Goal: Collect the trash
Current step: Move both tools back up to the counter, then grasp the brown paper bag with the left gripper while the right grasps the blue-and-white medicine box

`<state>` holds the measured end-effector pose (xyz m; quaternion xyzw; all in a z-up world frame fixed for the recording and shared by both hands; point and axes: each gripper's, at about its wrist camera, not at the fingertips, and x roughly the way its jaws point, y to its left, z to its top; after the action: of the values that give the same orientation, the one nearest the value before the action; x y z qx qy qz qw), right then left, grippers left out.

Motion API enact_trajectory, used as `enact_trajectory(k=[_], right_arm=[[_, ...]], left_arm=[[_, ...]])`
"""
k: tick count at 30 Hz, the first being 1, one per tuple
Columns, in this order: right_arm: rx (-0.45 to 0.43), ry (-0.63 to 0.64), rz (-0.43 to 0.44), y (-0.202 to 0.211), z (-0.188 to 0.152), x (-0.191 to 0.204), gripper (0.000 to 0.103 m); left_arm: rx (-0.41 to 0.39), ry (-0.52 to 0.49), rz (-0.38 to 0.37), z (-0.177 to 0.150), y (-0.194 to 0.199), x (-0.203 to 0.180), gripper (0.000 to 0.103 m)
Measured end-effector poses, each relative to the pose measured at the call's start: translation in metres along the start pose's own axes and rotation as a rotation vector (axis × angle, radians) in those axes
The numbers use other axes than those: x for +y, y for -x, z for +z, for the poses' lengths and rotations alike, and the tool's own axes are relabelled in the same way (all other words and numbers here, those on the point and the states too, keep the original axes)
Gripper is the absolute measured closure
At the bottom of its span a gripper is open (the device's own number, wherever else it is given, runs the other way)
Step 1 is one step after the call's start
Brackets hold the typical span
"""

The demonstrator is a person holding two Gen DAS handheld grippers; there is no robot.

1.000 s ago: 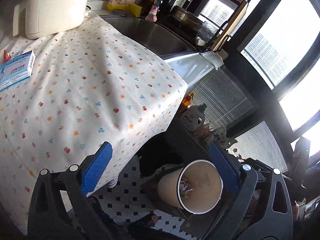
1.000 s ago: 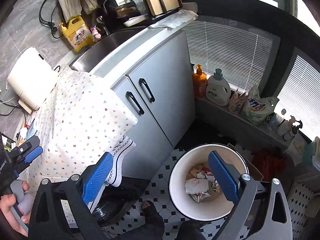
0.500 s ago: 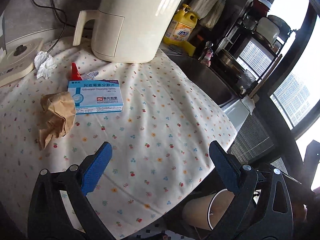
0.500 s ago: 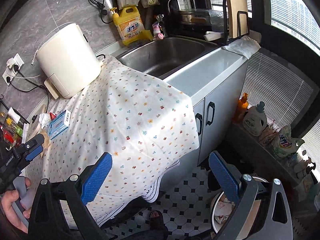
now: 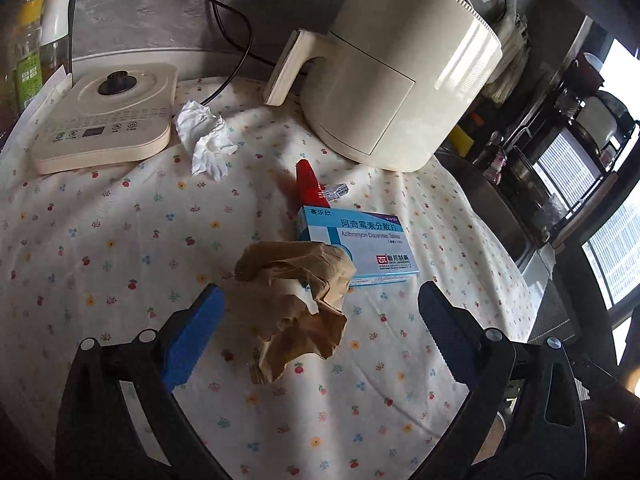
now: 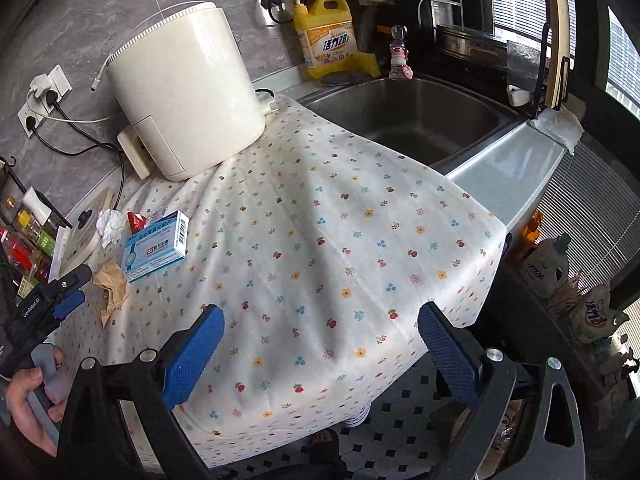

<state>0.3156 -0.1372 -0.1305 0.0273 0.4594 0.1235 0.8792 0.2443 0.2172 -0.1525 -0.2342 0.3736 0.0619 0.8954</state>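
Observation:
A crumpled brown paper bag [image 5: 292, 304] lies on the flowered tablecloth [image 5: 120, 248], partly between the blue pads of my open left gripper [image 5: 320, 336]. Behind it lie a blue medicine box [image 5: 360, 244], a red wrapper [image 5: 310, 184] and a crumpled white tissue [image 5: 204, 138]. In the right wrist view the same bag [image 6: 110, 284], box [image 6: 158, 246], tissue [image 6: 109, 226] and left gripper [image 6: 60, 296] show at far left. My right gripper [image 6: 320, 352] is open and empty above the cloth's front edge.
A cream air fryer [image 5: 400, 84] and a flat cream appliance base [image 5: 104, 116] stand at the back. A steel sink [image 6: 412, 120] lies right of the cloth, with a yellow detergent bottle [image 6: 326, 40] behind. Checkered floor [image 6: 400, 428] lies below.
Both grippers swung up from the trash bin on the floor to the countertop. The left one has closed in on the brown paper bag, which now sits between its open pads.

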Motion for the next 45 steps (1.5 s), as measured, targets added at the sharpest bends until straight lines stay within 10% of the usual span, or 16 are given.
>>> enact_trajectory(k=[15,22,26,45], right_arm=[[0.059,0.082,-0.02,-0.032,0.011,0.067,0.008],[0.078,0.217,0.061,-0.056,0.036,0.084,0.008],[0.118,0.361,0.15,-0.078,0.051,0.112,0.008],[0.204,0.827,0.47,-0.132,0.059,0.231,0.008]], left_arm=[[0.112,-0.053,-0.105,0.018,-0.048,0.017,0.008],[0.115,0.041,-0.075,0.018,-0.048,0.028,0.074],[0.062,0.098,-0.023,0.024,-0.024,0.04,0.084],[-0.148,0.404,0.277,-0.023,0.078,0.093,0.084]])
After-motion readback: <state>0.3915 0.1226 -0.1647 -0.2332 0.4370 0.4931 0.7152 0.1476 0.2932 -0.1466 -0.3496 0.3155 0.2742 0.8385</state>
